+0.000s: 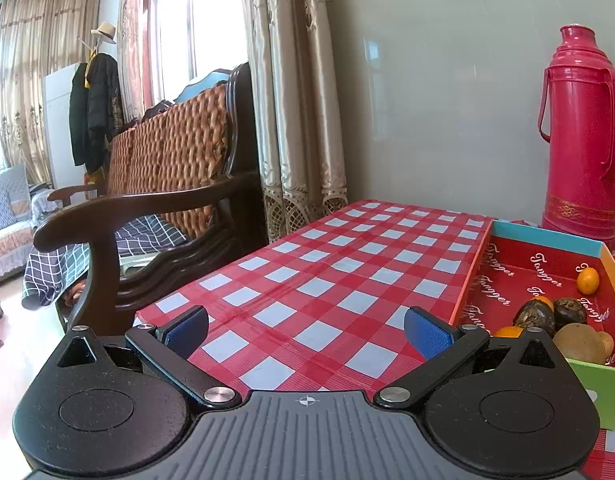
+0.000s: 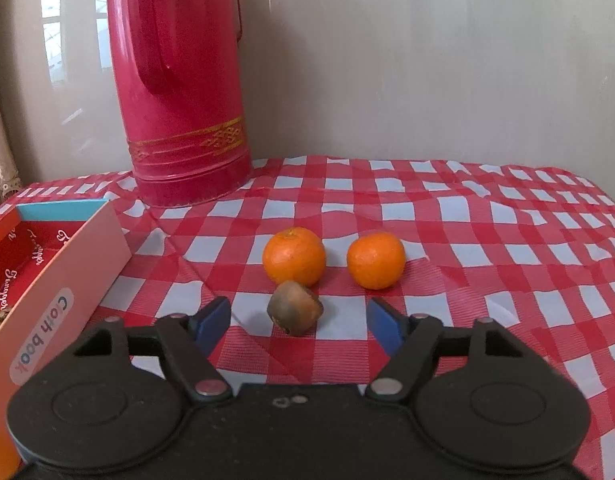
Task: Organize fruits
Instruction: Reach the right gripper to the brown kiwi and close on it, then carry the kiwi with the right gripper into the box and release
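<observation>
In the box (image 1: 547, 276) several fruits lie — two tangerines (image 2: 294, 255), a brown fruit (image 2: 294, 307) remain on the counter (image 2: 487, 240); both hand-held grippers (image 2: 298, 320) released, empty.

The thermos (image 2: 179, 92) top and box (image 2: 55, 280) — cut off by edges.

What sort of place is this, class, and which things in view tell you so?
Most likely a home living room: a wooden armchair by curtains, coats on a rack, and a table with a checked cloth bearing a red flask.
</observation>
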A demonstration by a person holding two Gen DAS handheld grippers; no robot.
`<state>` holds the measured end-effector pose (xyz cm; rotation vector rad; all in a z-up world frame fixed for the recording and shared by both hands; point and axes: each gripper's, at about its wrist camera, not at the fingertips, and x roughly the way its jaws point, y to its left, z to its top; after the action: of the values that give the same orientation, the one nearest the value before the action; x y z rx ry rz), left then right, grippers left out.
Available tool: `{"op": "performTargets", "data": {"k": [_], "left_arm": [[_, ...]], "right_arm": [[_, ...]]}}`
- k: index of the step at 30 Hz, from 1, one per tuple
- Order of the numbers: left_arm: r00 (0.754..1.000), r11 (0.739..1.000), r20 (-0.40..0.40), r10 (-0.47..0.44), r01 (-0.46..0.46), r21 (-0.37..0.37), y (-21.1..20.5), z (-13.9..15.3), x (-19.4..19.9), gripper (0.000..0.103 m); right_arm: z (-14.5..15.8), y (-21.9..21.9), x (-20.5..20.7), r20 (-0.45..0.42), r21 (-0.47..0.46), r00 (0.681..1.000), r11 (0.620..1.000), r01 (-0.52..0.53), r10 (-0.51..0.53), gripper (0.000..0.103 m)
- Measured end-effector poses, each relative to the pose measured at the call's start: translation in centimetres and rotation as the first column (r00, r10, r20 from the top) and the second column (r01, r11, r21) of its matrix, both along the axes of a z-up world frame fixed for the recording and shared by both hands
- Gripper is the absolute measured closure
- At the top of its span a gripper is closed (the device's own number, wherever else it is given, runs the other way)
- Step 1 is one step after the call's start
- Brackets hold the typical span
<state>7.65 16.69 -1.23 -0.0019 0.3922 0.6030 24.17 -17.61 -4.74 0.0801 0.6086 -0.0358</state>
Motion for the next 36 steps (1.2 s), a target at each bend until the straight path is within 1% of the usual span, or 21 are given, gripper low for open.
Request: {"op": "performTargets", "data": {"k": [2,5,7,8,11,14,16,17,36], "left_arm": [[1.0,1.0,0.001,0.001,-0.001,-0.002,0.0,0.0,0.0,0.0],[1.0,1.0,0.005,0.002,-0.002,-0.006,0.1,0.1,-0.1,0.0],[1.0,1.0,0.006,0.001,-0.001,-0.006,0.1,0.1,-0.1,0.0],[1.0,1.0,0.007,0.001,-0.001,-0.006,0.1,0.1,-0.1,0.0],[1.0,1.0,0.008,0.002,-0.002,-0.003,0.2,0.1,-0.1,0.0],[1.0,1.0,0.012,0.006,-0.006,-0.013,0.4,0.1,-0.1,0.0],[1.0,1.0,0.013,0.01,-0.009,-0.02,0.5,0.1,-0.1,0.0],[1.0,1.0,0.014,0.011,-0.011,-0.022,0.6,0.1,-0.1,0.0],[0.999,0.999,0.022,0.034,-0.033,-0.038,1.1,0.1,-0.4,0.0]], "right_arm": [[-0.1,-0.2,0.1,-0.004,0.01,1.0,1.0,0.004,-0.004,0.042],[-0.2,-0.5,0.1,-0.001,0.028,1.0,1.0,0.01,-0.01,0.044],[-0.2,-0.8,0.2,-0.002,0.037,1.0,0.999,0.01,-0.01,0.05],[-0.3,-0.9,0.2,-0.006,0.046,1.0,0.999,0.011,-0.011,0.057],[-0.3,-1.1,0.3,-0.011,0.051,1.0,0.999,0.011,-0.01,0.059],[-0.2,-1.1,0.2,-0.007,0.055,1.0,0.999,0.002,-0.002,0.072],[-0.2,-1.1,0.2,-0.006,0.06,1.0,0.998,-0.003,0.003,0.075],[-0.2,-1.0,0.1,-0.001,0.059,1.0,0.998,-0.005,0.005,0.078],[0.6,0.0,-1.7,0.012,0.041,0.998,0.997,-0.061,0.061,0.079]]}}
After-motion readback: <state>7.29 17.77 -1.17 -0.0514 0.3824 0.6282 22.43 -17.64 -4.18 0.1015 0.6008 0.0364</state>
